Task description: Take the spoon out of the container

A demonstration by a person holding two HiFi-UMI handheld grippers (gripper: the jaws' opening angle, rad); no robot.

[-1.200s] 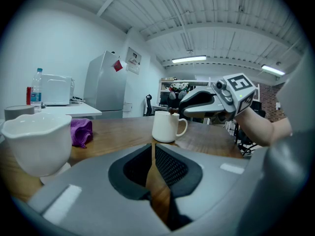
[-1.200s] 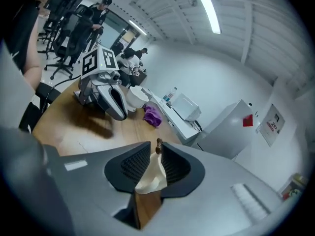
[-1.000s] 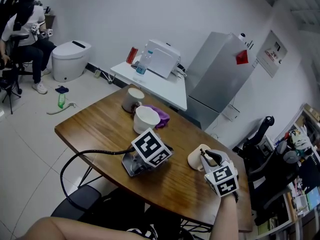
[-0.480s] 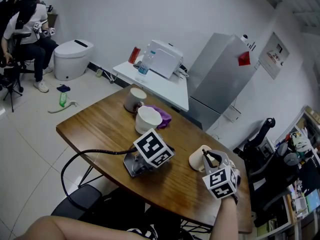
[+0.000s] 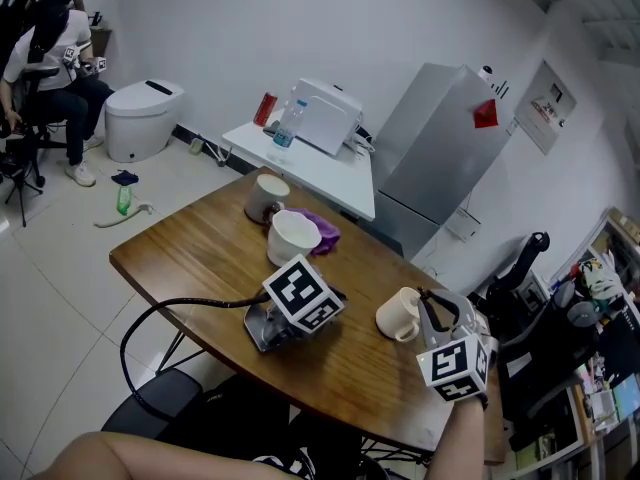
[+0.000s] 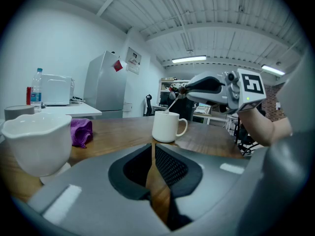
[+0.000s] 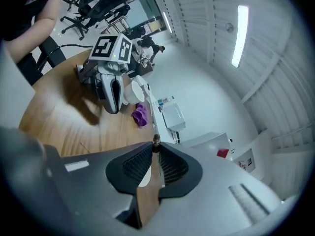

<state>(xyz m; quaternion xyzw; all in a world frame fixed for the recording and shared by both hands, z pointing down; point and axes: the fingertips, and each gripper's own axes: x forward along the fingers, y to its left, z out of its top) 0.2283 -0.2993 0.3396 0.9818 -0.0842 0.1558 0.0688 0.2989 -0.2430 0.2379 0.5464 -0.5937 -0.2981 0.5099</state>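
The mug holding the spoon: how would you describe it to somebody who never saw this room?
Find the wooden table and go to its end near the right gripper. The cream mug stands there, apart from the white bowl and grey cup by the purple cloth; only it has a spoon sticking out.

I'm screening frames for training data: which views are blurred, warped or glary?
Right gripper view: brown wooden table smeared by motion, ceiling strip light blown out, thin spoon handle sharp between its shut jaws. Left gripper view: heavy fisheye, dark corners, white mug crisp. Head view: evenly lit, walls bowed.
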